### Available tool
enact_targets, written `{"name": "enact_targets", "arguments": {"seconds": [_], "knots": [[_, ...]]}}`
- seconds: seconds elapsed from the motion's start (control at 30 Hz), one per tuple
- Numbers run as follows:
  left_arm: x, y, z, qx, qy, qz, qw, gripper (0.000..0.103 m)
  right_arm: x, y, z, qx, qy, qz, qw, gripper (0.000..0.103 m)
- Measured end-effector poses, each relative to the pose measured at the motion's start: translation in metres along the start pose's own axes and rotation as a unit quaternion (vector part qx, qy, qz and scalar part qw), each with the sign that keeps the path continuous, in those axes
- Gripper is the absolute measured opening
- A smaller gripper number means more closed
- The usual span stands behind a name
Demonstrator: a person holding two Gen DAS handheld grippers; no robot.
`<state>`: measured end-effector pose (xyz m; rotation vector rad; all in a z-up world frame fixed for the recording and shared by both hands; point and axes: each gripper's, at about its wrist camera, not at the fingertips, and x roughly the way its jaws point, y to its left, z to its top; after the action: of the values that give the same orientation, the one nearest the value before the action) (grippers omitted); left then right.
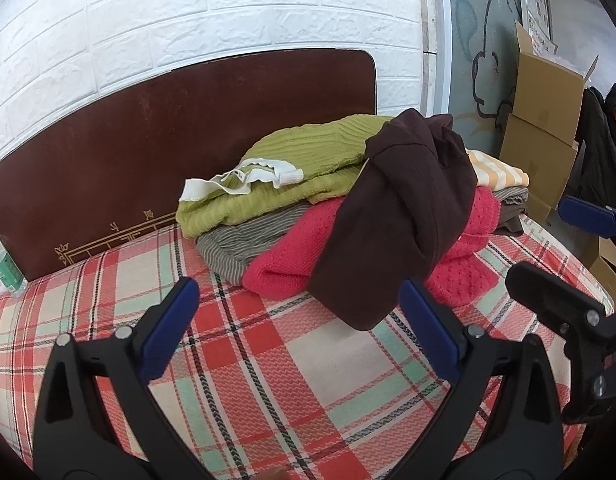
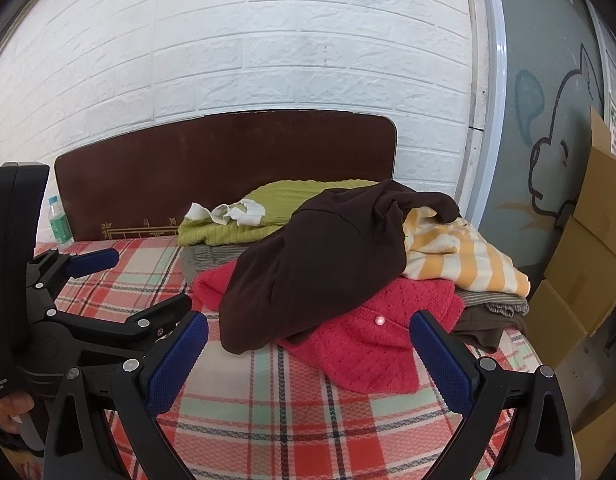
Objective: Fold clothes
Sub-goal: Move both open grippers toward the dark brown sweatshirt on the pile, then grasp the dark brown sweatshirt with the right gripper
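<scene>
Left wrist view: the left gripper (image 1: 296,332) gapes wide and empty over the plaid bedcover (image 1: 327,364), the brown garment (image 1: 391,220) hanging just beyond at 1 o'clock. The right gripper (image 2: 308,354), equally wide and empty, has that garment at 12 o'clock, draped over a red sweater (image 2: 371,340). Behind lie a green sweater (image 1: 292,168) and a striped top (image 2: 467,260), then the headboard (image 1: 188,128). Boxes (image 1: 543,120) stand at 2 o'clock.
</scene>
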<state>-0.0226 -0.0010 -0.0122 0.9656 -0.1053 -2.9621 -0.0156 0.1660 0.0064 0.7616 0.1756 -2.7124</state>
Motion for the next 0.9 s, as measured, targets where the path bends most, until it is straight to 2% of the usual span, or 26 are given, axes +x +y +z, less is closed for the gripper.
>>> {"name": "enact_targets", "arguments": {"seconds": [0.5,0.67,0.9], "knots": [[0.027,0.007,-0.005,-0.003,0.021,0.003,0.9998,0.101,0.034,-0.007,0.016,-0.061,0.033,-0.011,0.998,0.103],[0.047,0.012,-0.014,-0.010,0.044,-0.012,0.9989,0.100,0.054,-0.011,0.025,-0.104,0.045,-0.022,0.993,0.103],[0.070,0.010,-0.030,-0.003,0.058,-0.034,0.9977,0.101,0.094,-0.015,0.038,-0.144,0.081,-0.002,0.986,0.103]]}}
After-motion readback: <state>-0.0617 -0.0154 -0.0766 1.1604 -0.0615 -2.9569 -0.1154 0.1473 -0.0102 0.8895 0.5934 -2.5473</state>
